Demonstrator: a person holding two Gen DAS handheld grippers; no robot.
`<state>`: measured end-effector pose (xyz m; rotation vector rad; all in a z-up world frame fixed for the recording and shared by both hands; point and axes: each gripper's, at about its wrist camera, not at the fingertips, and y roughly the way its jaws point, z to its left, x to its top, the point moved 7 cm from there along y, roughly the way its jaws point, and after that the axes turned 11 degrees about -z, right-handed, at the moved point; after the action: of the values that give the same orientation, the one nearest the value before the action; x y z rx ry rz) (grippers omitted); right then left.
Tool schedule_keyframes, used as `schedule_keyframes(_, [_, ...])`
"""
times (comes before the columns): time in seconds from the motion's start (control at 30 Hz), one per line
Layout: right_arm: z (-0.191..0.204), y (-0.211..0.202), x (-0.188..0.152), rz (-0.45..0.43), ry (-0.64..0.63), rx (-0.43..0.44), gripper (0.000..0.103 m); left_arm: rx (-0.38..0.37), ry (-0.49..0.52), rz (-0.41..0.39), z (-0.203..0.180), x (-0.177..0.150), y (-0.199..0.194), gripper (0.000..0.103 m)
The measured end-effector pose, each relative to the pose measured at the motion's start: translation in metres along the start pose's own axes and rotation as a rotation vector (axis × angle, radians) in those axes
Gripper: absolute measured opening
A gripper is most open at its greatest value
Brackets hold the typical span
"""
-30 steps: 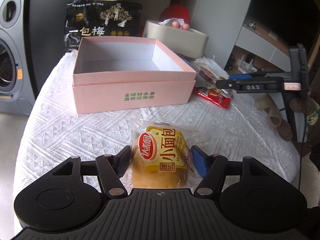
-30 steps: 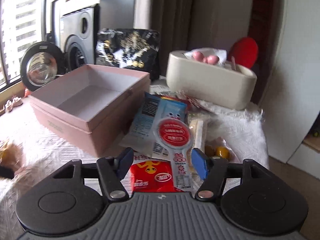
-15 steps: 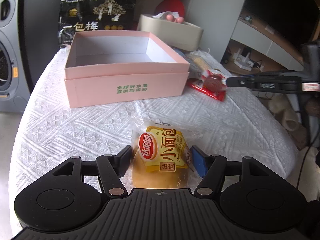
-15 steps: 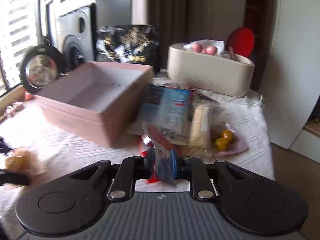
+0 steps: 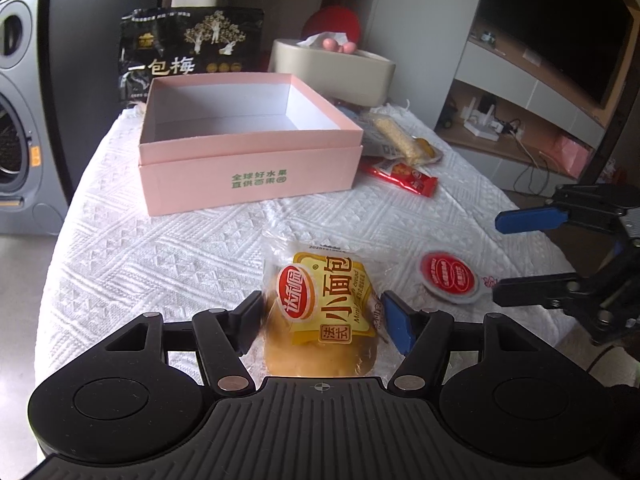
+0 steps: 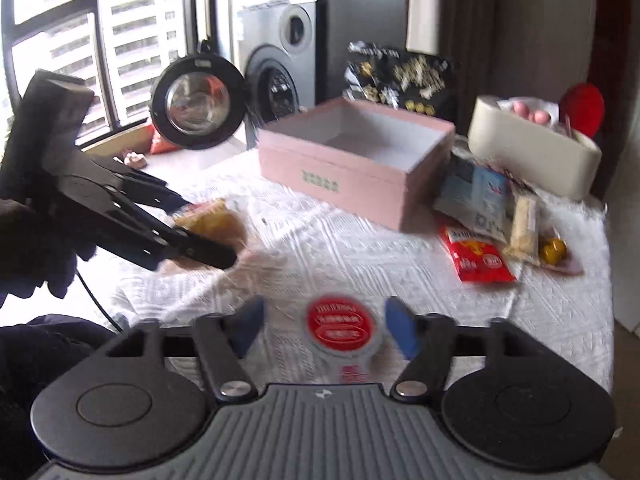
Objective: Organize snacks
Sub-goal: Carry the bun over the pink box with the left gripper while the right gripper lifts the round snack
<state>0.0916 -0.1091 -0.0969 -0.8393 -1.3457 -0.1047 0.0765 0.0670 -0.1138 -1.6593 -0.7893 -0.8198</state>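
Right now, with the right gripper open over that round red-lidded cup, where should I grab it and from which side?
Take the red-lidded cup across its round rim, with the right gripper coming in low from the near table edge as it points now. The cup lies flat, lid up, between the open fingers, its thin tab toward the gripper. The tab looks too flimsy to pinch, so I'd close on the rim.
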Motion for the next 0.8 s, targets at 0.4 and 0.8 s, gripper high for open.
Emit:
schedule_keyframes(0.4, [-0.018, 0.041, -0.021, 0.102, 0.069, -0.029, 0.076, -0.006, 0.032, 0.028, -0.007, -0.004, 0.003, 0.069])
schedule_keyframes(0.8, [-0.019, 0.035, -0.005, 0.083, 0.163, 0.023, 0.061, 0.049, 0.074, -0.017, -0.004, 0.012, -0.004, 0.069])
